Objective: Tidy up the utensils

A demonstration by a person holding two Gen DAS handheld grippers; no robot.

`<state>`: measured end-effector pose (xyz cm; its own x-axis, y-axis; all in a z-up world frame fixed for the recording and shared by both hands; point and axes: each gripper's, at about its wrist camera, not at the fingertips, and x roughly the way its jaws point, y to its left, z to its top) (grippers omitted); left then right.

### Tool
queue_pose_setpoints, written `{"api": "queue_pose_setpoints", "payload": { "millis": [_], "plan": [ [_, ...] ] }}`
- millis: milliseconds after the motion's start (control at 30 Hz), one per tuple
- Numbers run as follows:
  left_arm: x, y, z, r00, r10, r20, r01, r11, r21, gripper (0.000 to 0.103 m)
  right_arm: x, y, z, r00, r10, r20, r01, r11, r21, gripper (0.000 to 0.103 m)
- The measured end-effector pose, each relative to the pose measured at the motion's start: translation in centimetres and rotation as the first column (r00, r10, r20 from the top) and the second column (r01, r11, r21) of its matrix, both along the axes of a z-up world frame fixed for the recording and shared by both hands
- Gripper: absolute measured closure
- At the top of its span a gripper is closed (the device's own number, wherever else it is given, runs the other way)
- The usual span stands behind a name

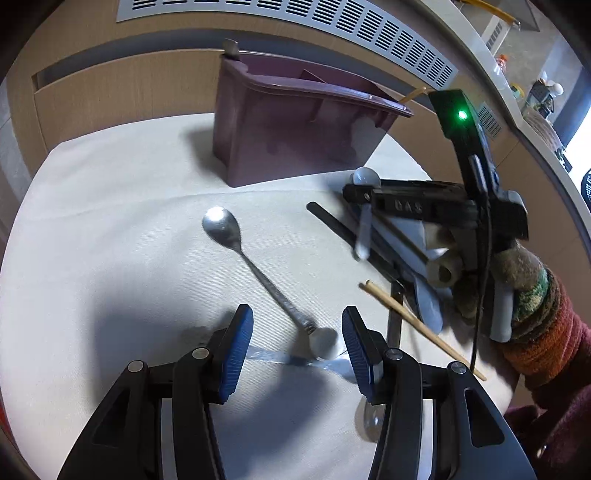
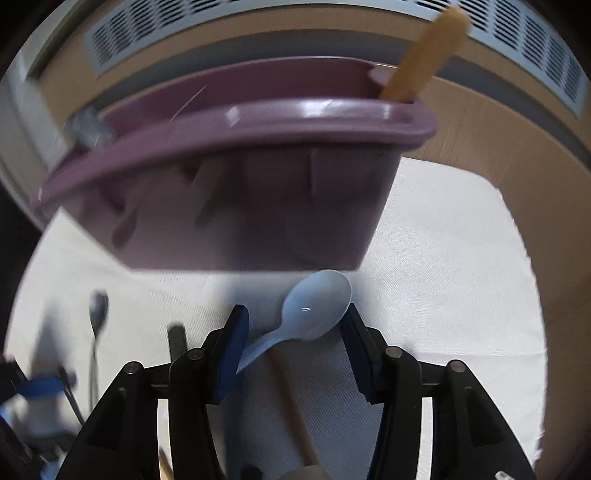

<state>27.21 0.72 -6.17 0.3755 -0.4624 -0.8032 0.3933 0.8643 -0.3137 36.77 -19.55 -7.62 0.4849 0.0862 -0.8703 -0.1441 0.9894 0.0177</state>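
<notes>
White cloth over a table, wood panelling and a slotted vent behind. Purple caddy standing at the far edge, well ahead of both tongs; one chopstick already upright in its right-hand compartment, something grey and metallic poking from its left end, too blurred to name.

Left tongs tilted down over the cloth, jaws wide, gripping nothing. Between and just ahead of the jaws: handle end of a steel spoon, bowl pointing away toward the caddy, with a small white spoon lying at that same handle end. Strip of clear film or tape on the cloth under the jaws. Second spoon bowl partly hidden beneath the right-hand finger.

Right tongs close in front of the caddy wall, jaws roughly half open. Blue spoon lying between them, bowl forward and nearly at the caddy's base, handle running back beside the left-hand pad; pads not seen pressing on it, so probably loose on the cloth rather than held. In the left view, more pieces heaped under and beside the right tongs: a black utensil, a loose chopstick, further pale handles.

Sorting barely begun, by the look of it: one or two pieces in the caddy, most of the spoons and sticks left on the cloth.
</notes>
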Motion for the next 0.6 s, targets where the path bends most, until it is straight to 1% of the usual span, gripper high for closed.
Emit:
{"api": "queue_pose_setpoints", "payload": {
  "millis": [133, 267, 467, 533, 600],
  "plan": [
    [-0.3, -0.4, -0.2, 1.0, -0.008, -0.006, 0.008, 1.0, 0.004, 0.052, -1.6, -0.8, 0.1, 0.999, 0.044, -0.018, -0.045, 0.999, -0.027, 0.057],
    [-1.2, -1.0, -0.1, 0.999, -0.034, -0.01, 0.034, 0.999, -0.009, 0.052, -3.4, -2.6, 0.2, 0.998, 0.062, -0.015, -0.063, 0.997, -0.044, 0.057],
    [-2.6, -2.8, -0.1, 0.994, -0.11, -0.028, 0.11, 0.994, 0.012, 0.052, -5.0, -4.4, 0.4, 0.998, 0.061, -0.019, -0.061, 0.998, -0.012, 0.056],
    [-3.3, -3.1, 0.0, 0.991, -0.13, -0.034, 0.13, 0.991, 0.021, 0.052, -5.8, -5.4, 0.8, 0.998, 0.061, 0.001, -0.061, 0.998, 0.017, 0.057],
    [-3.6, -3.3, -0.1, 0.989, -0.138, -0.05, 0.14, 0.99, 0.032, 0.052, -7.0, -6.0, 1.5, 0.997, 0.067, 0.043, -0.068, 0.997, 0.022, 0.057]
  ]
}}
